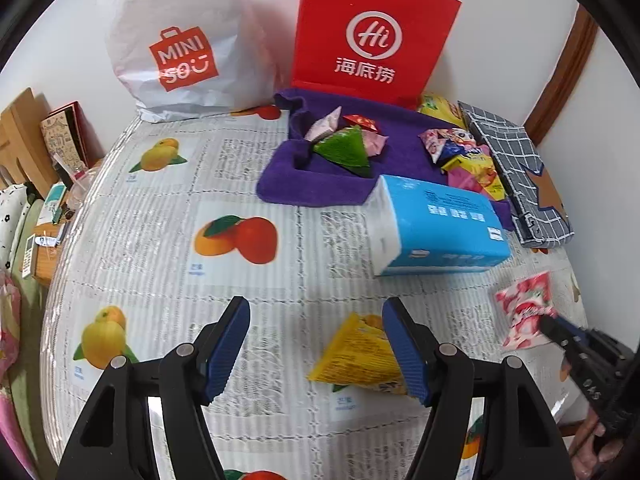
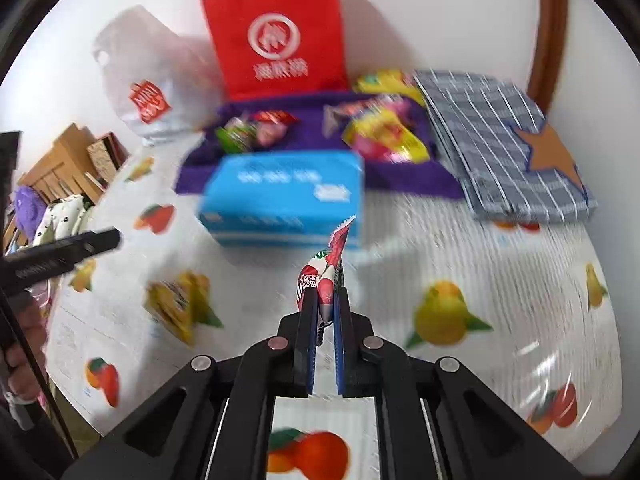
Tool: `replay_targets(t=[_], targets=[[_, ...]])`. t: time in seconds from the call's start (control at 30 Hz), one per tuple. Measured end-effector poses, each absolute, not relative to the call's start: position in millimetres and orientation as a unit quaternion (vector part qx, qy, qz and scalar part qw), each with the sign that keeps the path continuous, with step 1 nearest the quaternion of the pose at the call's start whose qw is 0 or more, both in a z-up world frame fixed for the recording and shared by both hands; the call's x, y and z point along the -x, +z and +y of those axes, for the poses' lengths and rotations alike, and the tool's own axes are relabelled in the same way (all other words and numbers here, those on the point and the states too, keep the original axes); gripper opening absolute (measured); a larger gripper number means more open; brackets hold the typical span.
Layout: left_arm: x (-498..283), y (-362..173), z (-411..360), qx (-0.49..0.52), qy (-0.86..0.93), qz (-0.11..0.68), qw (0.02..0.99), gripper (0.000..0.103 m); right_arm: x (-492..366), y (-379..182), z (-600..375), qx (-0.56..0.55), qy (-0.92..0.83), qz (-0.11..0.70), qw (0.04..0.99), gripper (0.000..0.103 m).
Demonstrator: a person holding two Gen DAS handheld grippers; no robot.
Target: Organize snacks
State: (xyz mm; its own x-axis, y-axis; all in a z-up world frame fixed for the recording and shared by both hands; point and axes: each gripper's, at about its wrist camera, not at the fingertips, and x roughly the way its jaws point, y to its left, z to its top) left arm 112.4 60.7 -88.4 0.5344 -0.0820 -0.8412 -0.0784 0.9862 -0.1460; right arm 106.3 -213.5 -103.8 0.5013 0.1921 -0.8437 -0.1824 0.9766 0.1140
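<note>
My left gripper [image 1: 316, 312] is open above the table; a yellow triangular snack packet [image 1: 356, 354] lies on the cloth between its fingers, against the right finger. My right gripper [image 2: 325, 296] is shut on a pink-and-white strawberry snack packet [image 2: 326, 276], held above the table; it also shows in the left wrist view [image 1: 524, 320]. A purple towel [image 1: 320, 184] at the back holds several snacks: a green packet [image 1: 344, 150] with pink and red ones on the left, and a colourful pile [image 1: 464, 156] on the right. The yellow packet shows blurred in the right wrist view [image 2: 180, 304].
A blue tissue pack [image 1: 436, 224] lies in front of the towel. A red paper bag [image 1: 372, 36] and a white Miniso bag [image 1: 180, 44] stand against the wall. A grey checked folded cloth [image 1: 516, 168] lies at the right. Cluttered furniture sits beyond the table's left edge.
</note>
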Motion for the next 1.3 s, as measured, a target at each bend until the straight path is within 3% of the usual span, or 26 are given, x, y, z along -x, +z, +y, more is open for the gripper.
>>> replay_targets(t=[0.4,0.5,0.53,0.57,0.77,1.17,1.3], targets=[[-114,-95,60,0.082,0.011,0.492,0.867,0.067,-122,-132,-245,0.010,0.059,0.504,0.861,0.013],[-114,-97,62,0.084,0.013,0.492,0.866,0.067,-123,-132,-250,0.030,0.043,0.498,0.865,0.029],[-114,-97,62,0.084,0.014,0.492,0.866,0.067,-122,-132,-251,0.033,0.039,0.495,0.867,0.042],[-114,-98,62,0.084,0.015,0.492,0.866,0.067,-121,-131,-253,0.034,0.035,0.489,0.871,0.049],[-117,-103,64,0.087,0.015,0.497,0.863,0.067,-118,-130,-262,0.017,0.044,0.476,0.878,0.067],[-117,-105,69,0.095,0.006,0.498,0.862,0.067,-148,-166,-253,-0.011,0.052,0.513,0.857,0.068],[-114,-104,68,0.102,-0.010,0.495,0.863,0.067,-150,-176,-248,-0.002,0.045,0.515,0.856,0.058]])
